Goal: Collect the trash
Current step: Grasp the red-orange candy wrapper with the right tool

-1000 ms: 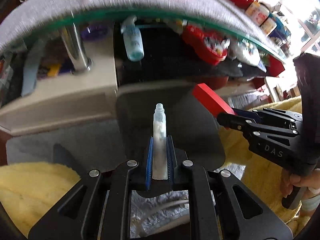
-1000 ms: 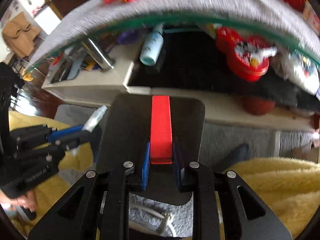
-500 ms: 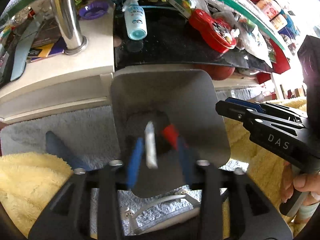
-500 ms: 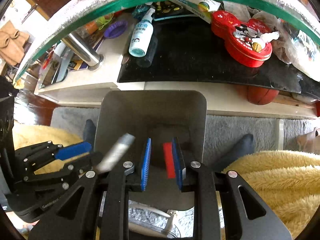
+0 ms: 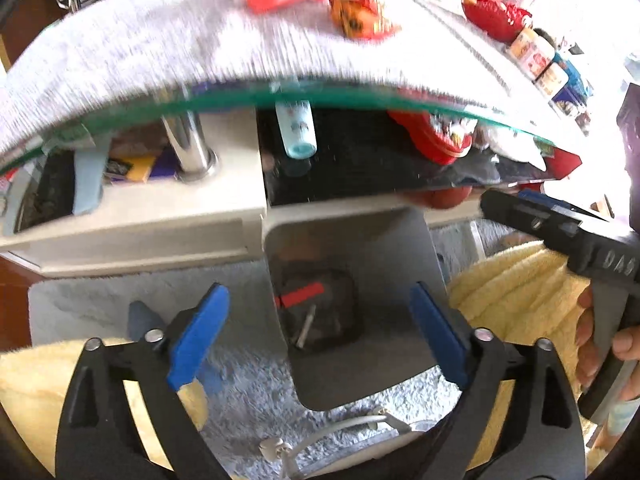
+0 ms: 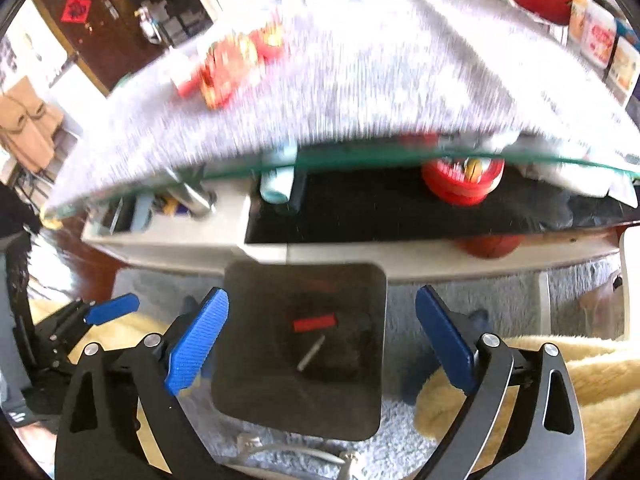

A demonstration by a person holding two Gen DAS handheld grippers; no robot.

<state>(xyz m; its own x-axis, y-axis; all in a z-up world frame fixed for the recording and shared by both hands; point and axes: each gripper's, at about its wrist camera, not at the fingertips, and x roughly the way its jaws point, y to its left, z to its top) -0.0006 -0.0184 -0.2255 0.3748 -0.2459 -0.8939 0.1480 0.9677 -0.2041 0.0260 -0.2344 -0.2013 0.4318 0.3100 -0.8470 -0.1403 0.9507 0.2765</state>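
A grey square trash bin [image 5: 404, 252] stands on the rug below the table; it also shows in the right wrist view [image 6: 248, 344]. A red strip [image 5: 301, 294] and a clear tube [image 5: 306, 326] lie at its bottom, and both show in the right wrist view as the red strip [image 6: 314, 323] and the tube [image 6: 311, 353]. My left gripper [image 5: 318, 330] is open and empty above the bin. My right gripper [image 6: 320, 336] is open and empty above the bin and appears at the right of the left wrist view [image 5: 540, 220].
A glass table with a grey cloth [image 5: 160, 48] carries red and orange wrappers [image 5: 356, 12] and jars [image 5: 536, 56]. The shelf below holds a spray bottle [image 5: 298, 130] and a red tin [image 6: 464, 178]. Yellow fleece [image 6: 560, 392] and a white cable [image 5: 340, 428] lie nearby.
Both grippers opened wide and dropped the tube and the red strip into the bin. Both grippers then rose, bringing the tabletop back into view.
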